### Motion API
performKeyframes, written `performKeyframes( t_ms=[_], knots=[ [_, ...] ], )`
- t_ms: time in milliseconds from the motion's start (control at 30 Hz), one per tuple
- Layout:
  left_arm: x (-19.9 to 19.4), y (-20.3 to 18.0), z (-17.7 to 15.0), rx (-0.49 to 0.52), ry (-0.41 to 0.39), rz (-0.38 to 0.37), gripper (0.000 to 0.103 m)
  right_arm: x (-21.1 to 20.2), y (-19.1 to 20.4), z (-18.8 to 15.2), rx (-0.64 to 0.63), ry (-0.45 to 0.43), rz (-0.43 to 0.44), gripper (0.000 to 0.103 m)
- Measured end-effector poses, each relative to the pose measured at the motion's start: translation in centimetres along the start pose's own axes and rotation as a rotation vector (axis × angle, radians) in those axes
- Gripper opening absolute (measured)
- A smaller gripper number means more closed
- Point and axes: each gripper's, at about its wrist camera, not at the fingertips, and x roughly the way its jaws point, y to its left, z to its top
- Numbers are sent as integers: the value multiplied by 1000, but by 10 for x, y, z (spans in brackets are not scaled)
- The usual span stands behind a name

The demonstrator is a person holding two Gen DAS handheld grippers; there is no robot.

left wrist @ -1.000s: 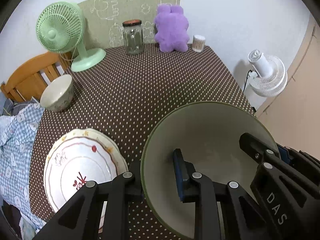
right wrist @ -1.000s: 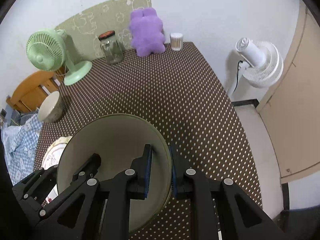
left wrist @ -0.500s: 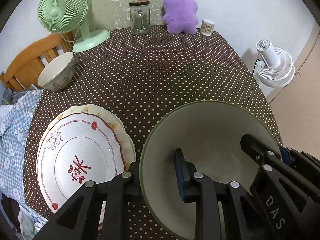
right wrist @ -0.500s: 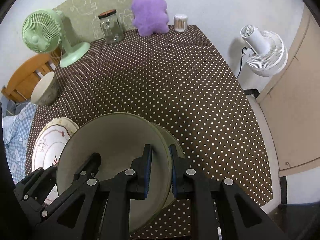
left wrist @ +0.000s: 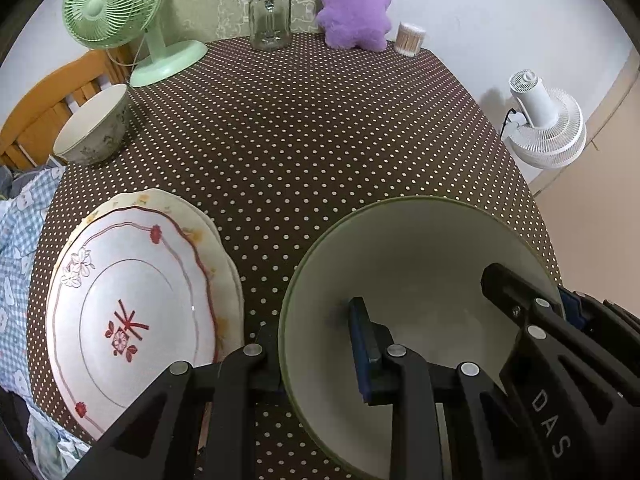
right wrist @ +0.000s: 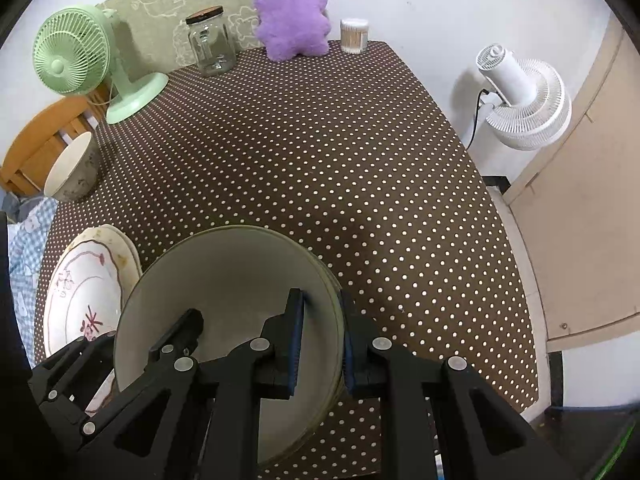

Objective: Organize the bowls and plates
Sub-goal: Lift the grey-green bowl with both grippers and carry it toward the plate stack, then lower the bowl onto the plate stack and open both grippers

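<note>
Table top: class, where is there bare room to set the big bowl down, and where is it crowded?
Bare cloth runs between the stacked plates, the small bowl and the right table edge. The back is crowded: green fan, jar, purple toy, cotton swabs.

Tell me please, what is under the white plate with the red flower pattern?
Under the patterned plate lies another plate, cream with small yellow marks on its rim. Only its edge shows; its centre is covered, and anything below it cannot be seen.
</note>
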Motion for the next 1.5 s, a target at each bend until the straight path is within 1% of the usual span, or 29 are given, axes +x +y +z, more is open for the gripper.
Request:
performKeyframes(
  t_ms=[133, 333, 500, 600, 767, 833, 900, 1000, 1033, 1067, 1100, 1133, 1167, 1200, 1233, 1300, 1400, 1500],
  knots=[
    [5, -2, 1, 4, 15, -11, 24, 2, 0, 1, -14, -6, -17, 20],
    [7, -3, 0, 14, 9, -9, 25, 2, 2, 1, -28, -13, -32, 20],
    [10, -3, 1, 26, 7, -3, 25, 5, 4, 2, -55, -45, -41, 21],
    [11, -3, 0, 37, 10, 8, 24, 14, 2, 1, -46, -18, -51, 23],
    [12, -4, 0, 53, 4, 7, 24, 14, 1, -1, -37, -27, -49, 23],
    [12, -4, 0, 59, 8, 1, 26, 14, 0, -1, -33, -23, -45, 24],
    [11, -4, 0, 61, 12, -13, 32, 14, -2, -1, -22, -21, -39, 24],
    [8, -1, -1, 62, 7, -30, 34, 13, -3, -2, -19, -19, -32, 25],
    [5, -1, -2, 65, -1, -37, 35, 13, -3, -2, -17, -17, -20, 29],
    [2, -1, -2, 71, -9, -43, 38, 12, -4, -2, -12, -10, -2, 38],
    [-2, -2, -2, 82, -18, -48, 42, 11, -5, -3, -4, -4, 17, 45],
    [-6, -4, -3, 96, -26, -49, 45, 10, -5, -4, 2, -3, 29, 61],
    [-9, -4, -2, 98, -31, -46, 55, 7, -4, -5, 11, -9, 42, 71],
    [-13, -3, -2, 99, -37, -45, 61, 4, -4, -5, 16, -19, 47, 73],
    [-15, -3, -2, 99, -41, -43, 62, 0, -3, -5, 17, -27, 53, 74],
    [-22, -2, 0, 90, -46, -38, 69, -6, 0, -3, 10, -32, 65, 75],
    [-37, -1, 4, 74, -70, -40, 69, -17, 0, 1, -7, -51, 90, 77],
    [-49, -3, 9, 63, -98, -3, 70, -28, 0, 9, -30, -73, 129, 80]
  ],
)
